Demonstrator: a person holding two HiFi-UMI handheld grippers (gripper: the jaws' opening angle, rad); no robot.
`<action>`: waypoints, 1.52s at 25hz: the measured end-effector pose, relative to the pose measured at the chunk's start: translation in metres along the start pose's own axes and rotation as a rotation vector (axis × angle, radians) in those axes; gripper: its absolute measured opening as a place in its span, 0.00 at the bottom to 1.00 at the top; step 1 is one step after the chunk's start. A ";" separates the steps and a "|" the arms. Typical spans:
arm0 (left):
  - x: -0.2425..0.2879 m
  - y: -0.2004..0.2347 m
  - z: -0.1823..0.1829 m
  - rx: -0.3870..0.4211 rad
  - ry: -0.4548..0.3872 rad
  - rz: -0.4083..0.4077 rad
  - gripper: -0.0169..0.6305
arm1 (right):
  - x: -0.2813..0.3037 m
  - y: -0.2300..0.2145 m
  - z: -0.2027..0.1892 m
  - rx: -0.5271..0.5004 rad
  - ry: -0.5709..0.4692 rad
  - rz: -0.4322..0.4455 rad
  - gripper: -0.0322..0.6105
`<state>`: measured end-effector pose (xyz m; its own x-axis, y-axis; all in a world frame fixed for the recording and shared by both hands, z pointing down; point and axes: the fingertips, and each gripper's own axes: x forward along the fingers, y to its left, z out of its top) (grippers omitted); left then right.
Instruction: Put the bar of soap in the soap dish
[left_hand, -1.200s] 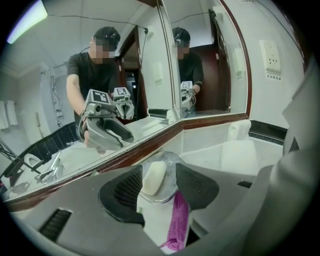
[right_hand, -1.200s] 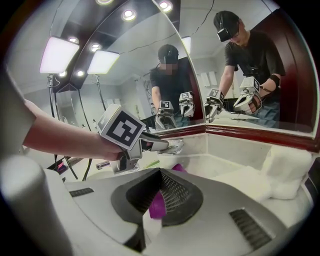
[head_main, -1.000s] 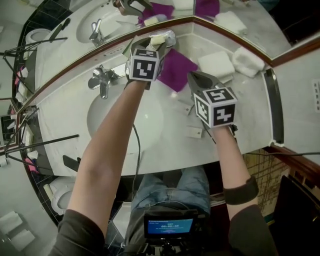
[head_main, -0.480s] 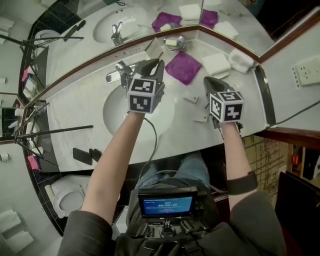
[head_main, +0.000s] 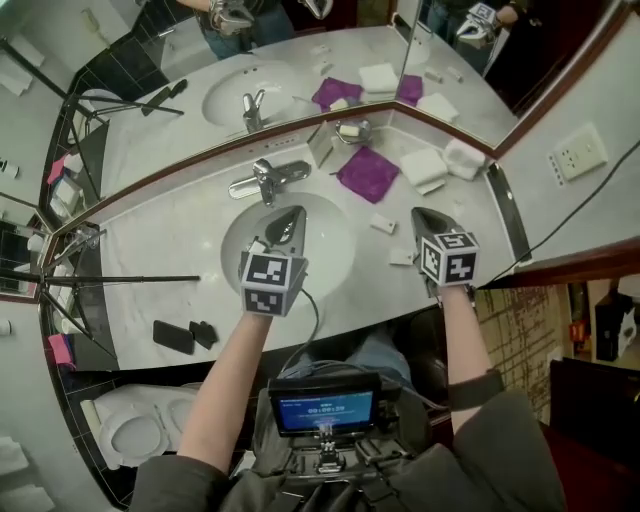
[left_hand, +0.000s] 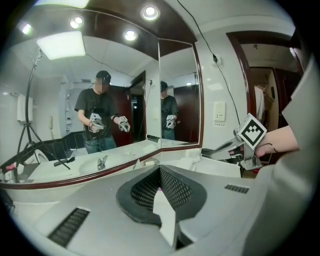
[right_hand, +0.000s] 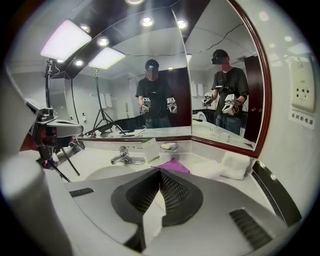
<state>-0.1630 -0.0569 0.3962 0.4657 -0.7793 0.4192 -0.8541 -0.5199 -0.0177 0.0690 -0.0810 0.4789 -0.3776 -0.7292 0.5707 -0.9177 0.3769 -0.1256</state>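
Head view: both tools are back over the near half of the surface. The left tool (head_main: 289, 214) hangs above the sink basin (head_main: 232, 240), and the right tool (head_main: 424, 215) is over bare marble to the basin's right. A second ago the left tool was up in the back corner, right at the soap dish. It has since drawn back toward the person, and the right tool has come back with it. The bar of soap (head_main: 349, 129) lies in the soap dish (head_main: 358, 134) where the two mirrors meet. That is just behind the purple cloth (head_main: 368, 172), to the right of the faucet (head_main: 265, 180) and well apart from both tools.

Left gripper view: the left tool (left_hand: 160, 169) has just been closing and its jaws now meet pad to pad, with nothing between them. Far beyond the tips the soap dish (left_hand: 150, 162) shows small against the mirror. The right tool (left_hand: 235, 148) shows at the right edge.

Right gripper view: the right tool (right_hand: 160, 170) has its jaws pressed together and empty. Past the purple cloth (right_hand: 172, 165), the soap dish (right_hand: 169, 146) stands against the mirror with the pale bar in it.

With the soap left in the dish and both tools withdrawn and empty, the placing looks finished, and I judge that nothing is left but to clear away
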 end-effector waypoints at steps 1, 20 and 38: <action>-0.011 0.002 -0.001 -0.003 -0.007 0.003 0.03 | -0.005 0.004 -0.001 0.000 -0.002 -0.004 0.08; -0.108 0.029 -0.035 -0.105 -0.072 0.117 0.03 | -0.052 0.025 -0.024 0.015 -0.019 -0.002 0.08; -0.080 -0.014 -0.012 -0.109 -0.058 0.287 0.03 | -0.004 -0.035 0.025 -0.346 0.011 0.163 0.08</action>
<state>-0.1913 0.0170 0.3736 0.2121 -0.9092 0.3583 -0.9708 -0.2380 -0.0290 0.0994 -0.1052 0.4606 -0.5124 -0.6379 0.5749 -0.7486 0.6598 0.0649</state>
